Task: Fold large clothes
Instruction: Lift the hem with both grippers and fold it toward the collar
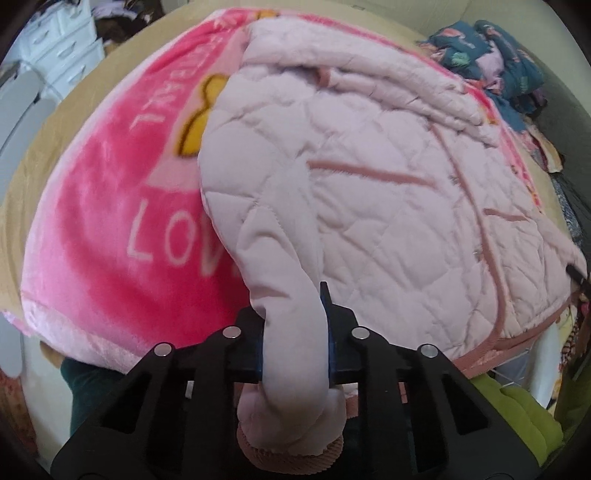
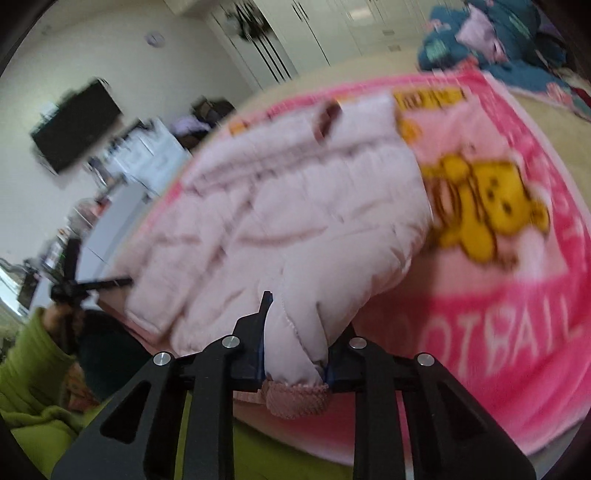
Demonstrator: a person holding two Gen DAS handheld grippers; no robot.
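Right now your left gripper pinches a sleeve of the pink jacket lying on the blanket, and your right gripper clamps its other sleeve. Lift unevenly and the padded body could drag, bunch, or slip free.

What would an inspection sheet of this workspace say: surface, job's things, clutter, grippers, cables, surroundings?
Surface: pink blanket with a yellow bear print, spread over a beige bed.
Job's things: pale pink quilted jacket lying on the blanket, its ribbed cuffs at the near edge.
Clutter: teal patterned clothes heaped at the far side.
Grippers: left gripper shut on one sleeve; right gripper shut on the other sleeve.
Cables: nothing seen.
Surroundings: white drawers, white wardrobe, dark wall screen, a green sleeve.
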